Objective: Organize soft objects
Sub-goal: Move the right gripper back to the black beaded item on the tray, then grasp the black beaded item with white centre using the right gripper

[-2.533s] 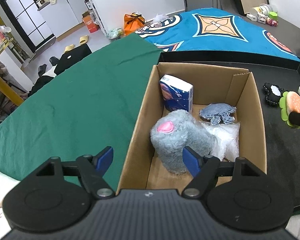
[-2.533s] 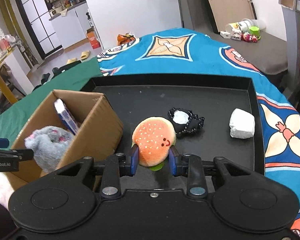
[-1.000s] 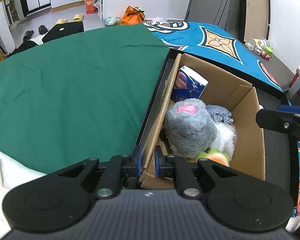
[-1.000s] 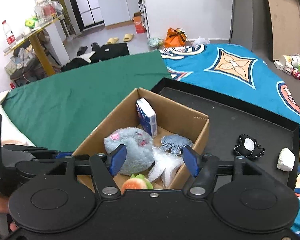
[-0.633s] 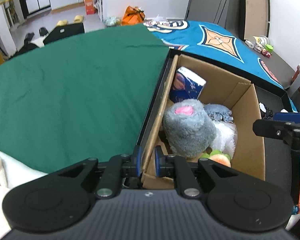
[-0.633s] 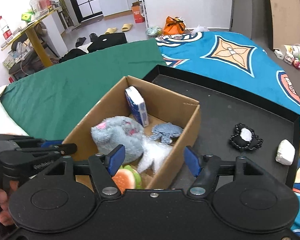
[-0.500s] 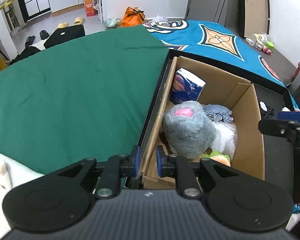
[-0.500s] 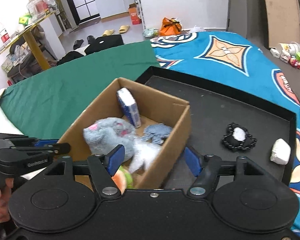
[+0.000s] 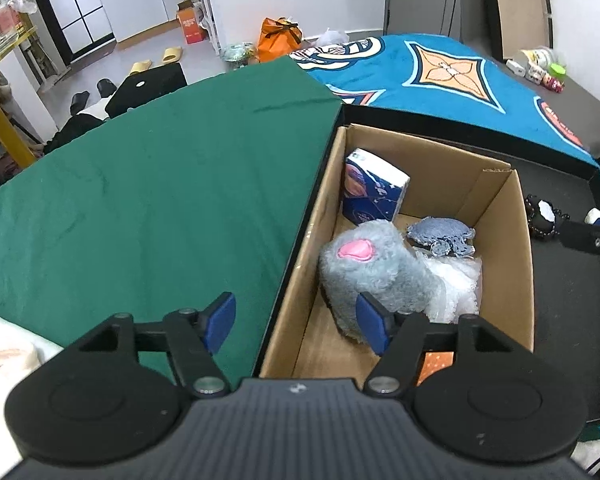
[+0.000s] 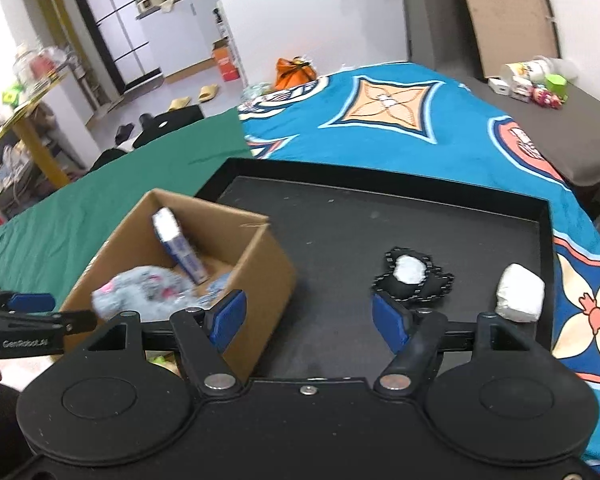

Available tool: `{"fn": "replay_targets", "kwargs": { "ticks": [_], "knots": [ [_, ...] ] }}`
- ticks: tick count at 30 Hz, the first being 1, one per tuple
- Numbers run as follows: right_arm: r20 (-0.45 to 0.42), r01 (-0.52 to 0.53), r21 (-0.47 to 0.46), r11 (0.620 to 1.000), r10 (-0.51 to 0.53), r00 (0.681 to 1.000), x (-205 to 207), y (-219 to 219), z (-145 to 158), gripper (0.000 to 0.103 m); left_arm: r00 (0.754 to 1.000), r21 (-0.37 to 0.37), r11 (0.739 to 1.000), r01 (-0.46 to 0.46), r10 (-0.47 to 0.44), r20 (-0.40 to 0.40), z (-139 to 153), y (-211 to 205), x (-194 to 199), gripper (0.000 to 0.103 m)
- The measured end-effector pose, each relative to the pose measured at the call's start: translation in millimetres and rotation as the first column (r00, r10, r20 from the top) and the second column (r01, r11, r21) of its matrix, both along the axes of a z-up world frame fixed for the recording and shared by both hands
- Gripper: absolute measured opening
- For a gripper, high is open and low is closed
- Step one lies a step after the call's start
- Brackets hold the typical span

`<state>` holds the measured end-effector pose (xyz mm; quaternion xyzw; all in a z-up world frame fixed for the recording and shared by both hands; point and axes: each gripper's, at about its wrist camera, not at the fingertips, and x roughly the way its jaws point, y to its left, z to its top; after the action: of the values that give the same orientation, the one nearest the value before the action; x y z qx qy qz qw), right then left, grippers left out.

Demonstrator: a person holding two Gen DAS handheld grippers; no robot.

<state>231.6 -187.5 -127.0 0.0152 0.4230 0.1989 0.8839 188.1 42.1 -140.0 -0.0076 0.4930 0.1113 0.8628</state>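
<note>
Opening over the near-left corner of the box [image 9: 500,216], the left hand-held gripper [image 9: 296,322] has the box's left wall between its blue pads without either pad touching it; one pad sits outside over the green cloth [image 9: 152,184], the other inside by the grey plush [image 9: 380,276]. The right hand-held gripper [image 10: 306,320] is open and holds nothing, its jaws spread over bare tray [image 10: 380,184] between the box [image 10: 260,280] and a black-and-white toy [image 10: 412,276]. A white lump [image 10: 520,292] lies just right of that toy, near the tray's rim. Inside the box the plush lies beside a blue pack [image 9: 374,194] standing at the far-left wall, a small blue-grey toy [image 9: 440,234], white stuffing [image 9: 456,284], and an orange patch [image 9: 436,362] behind the left gripper's finger. The tray rests on a patterned blue bedspread [image 10: 420,120].
</note>
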Motion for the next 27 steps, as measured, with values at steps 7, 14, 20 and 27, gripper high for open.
{"fn": "replay_targets", "kwargs": {
  "ticks": [7, 14, 20, 27],
  "knots": [
    [0.005, 0.062, 0.008, 0.998, -0.062, 0.998, 15, -21, -25, 0.069, 0.999, 0.038, 0.999, 0.014, -0.012, -0.035, -7, -17, 15, 0.066],
    [0.037, 0.113, -0.008, 0.994, -0.113, 0.993, 31, -32, -41, 0.069, 0.998, 0.079, 0.997, 0.012, -0.007, -0.057, -11, -30, 29, 0.066],
    [0.006, 0.184, 0.025, 0.983, -0.184, 0.983, 46, -52, -55, 0.061, 0.998, 0.116, 0.993, 0.008, -0.001, -0.059, -11, -35, 37, 0.074],
    [-0.060, 0.233, 0.083, 0.969, -0.228, 0.972, 57, -65, -71, 0.045, 0.999, 0.126, 0.992, 0.011, -0.004, -0.054, -9, -38, 42, 0.076]
  ]
}}
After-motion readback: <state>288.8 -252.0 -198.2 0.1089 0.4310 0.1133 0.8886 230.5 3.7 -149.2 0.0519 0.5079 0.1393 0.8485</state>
